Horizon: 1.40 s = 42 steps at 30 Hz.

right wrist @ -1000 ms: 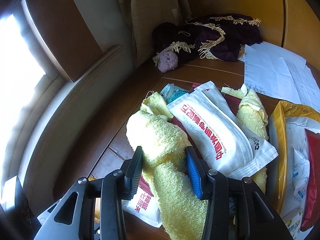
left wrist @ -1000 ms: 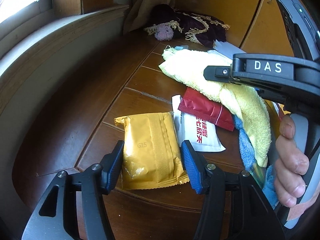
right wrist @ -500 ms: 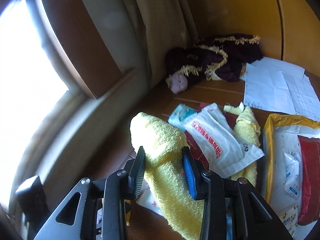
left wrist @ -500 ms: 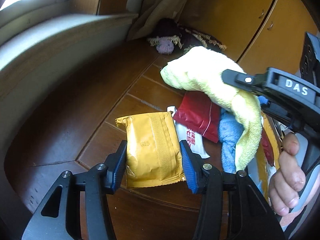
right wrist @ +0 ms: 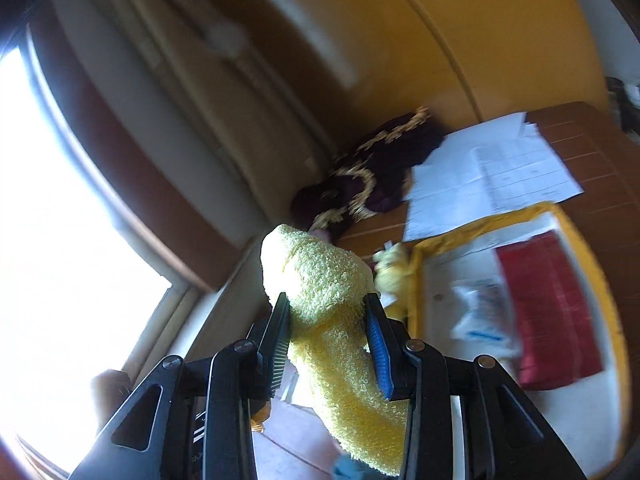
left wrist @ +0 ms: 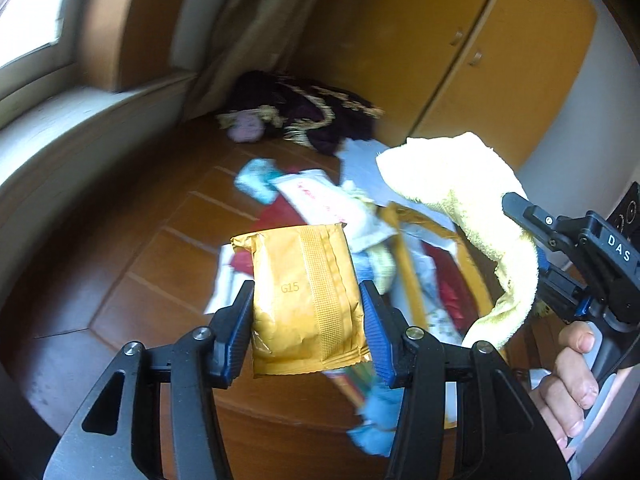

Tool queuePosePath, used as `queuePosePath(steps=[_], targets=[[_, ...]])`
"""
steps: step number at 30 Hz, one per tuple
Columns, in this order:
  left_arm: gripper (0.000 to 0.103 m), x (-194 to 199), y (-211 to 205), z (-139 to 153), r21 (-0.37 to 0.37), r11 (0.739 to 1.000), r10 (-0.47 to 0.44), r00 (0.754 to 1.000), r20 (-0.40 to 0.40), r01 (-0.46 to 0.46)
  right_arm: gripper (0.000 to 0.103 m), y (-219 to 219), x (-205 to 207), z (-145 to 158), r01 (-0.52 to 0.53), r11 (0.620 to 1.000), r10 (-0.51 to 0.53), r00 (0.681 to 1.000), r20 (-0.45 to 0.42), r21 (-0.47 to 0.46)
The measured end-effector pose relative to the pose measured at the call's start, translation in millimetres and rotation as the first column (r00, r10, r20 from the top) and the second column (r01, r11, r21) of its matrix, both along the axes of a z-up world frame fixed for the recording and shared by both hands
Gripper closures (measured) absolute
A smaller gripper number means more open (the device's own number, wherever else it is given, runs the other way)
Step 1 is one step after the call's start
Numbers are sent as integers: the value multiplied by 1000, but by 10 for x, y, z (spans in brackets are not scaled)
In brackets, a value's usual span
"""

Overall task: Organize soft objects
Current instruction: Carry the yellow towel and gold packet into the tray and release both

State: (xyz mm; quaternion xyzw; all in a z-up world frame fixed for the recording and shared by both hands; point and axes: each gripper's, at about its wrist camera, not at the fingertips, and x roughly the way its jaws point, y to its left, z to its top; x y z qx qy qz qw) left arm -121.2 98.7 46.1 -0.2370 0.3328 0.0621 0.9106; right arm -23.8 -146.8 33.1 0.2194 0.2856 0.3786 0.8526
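- left claw [left wrist: 308, 330] clamped on gold packet [left wrist: 306, 300] marked G15, packet lifted off the desk [left wrist: 120, 280], upright between the blue pads
- right claw [right wrist: 328, 336] clamped on yellow towel [right wrist: 320, 280], towel raised in the air, loose end drooping below the jaws
- same towel [left wrist: 460, 200] seen from left view, hanging from right claw at right edge, hand [left wrist: 576, 372] on its handle
- heap of packets [left wrist: 320, 200], blue cloth [left wrist: 376, 420] and papers [right wrist: 488, 168] on desk below
- dark fringed cloth [left wrist: 304, 120] at far corner

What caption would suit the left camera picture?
Left tool lifts a yellow packet above a cluttered wooden table; right tool raises a yellow towel.
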Motion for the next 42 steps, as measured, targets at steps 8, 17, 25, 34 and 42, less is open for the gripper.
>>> queuePosePath(steps=[8,17,25,34,42], targets=[[54,585,-608,317,17,985,-174,984,42,173,66,-765,323,-82,198,980,-197,978,-71,11],[54,1398,-994,237,53,964,-259,964,-56,262,66,-842,890,-603,269,960,-279,934,-222,-75],[54,1847,-1166,-127,34,962,-260,950,-172,270,66,-761,983,-773,281,945,-315,919,-238,-168],[52,1947,-1129,-330,-94,955,-296,934,-199,282,60,-753,1032,-862,290,939,-335,896,-291,-188],[43,1813,-1038,-231,-212,931,-330,934,-135,298,49,-767,918,-750,290,952,-305,926,-223,-96]])
